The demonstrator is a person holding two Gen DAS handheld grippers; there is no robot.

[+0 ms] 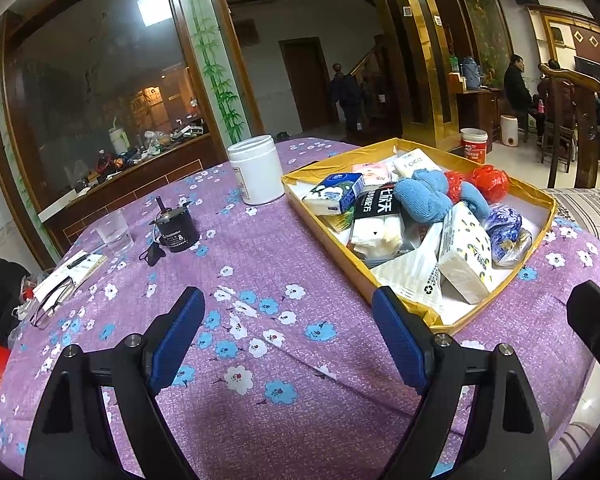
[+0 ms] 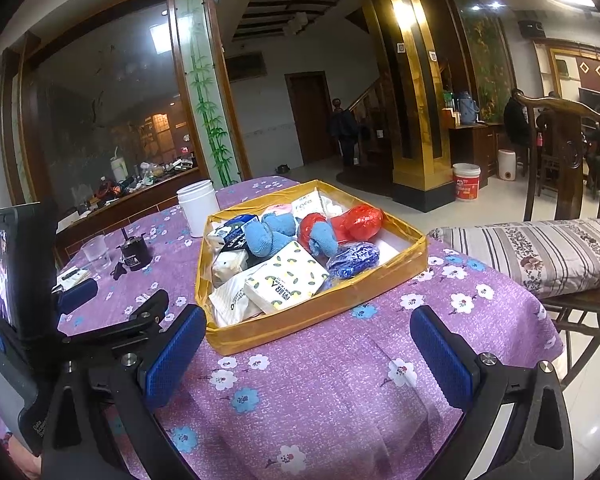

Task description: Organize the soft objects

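A shallow gold box [image 1: 380, 276] [image 2: 312, 316] sits on the purple flowered tablecloth. It holds soft things: blue cloths [image 1: 422, 196] [image 2: 266, 238], red mesh balls [image 1: 490, 178] [image 2: 360, 220], a white tissue pack with dots [image 1: 466, 254] [image 2: 286, 276], a blue patterned bag [image 1: 504, 228] [image 2: 354, 258] and other tissue packs. My left gripper [image 1: 290, 308] is open and empty over the cloth, left of the box's near corner. My right gripper [image 2: 306, 332] is open and empty just in front of the box.
A white jar [image 1: 256, 168] [image 2: 198, 206], a black cylinder [image 1: 176, 230], a clear glass [image 1: 114, 230] and glasses on a notepad [image 1: 60, 284] stand on the table's left. A chair with a striped cushion [image 2: 540, 252] is at the right. The left gripper's body [image 2: 16, 272] shows in the right wrist view.
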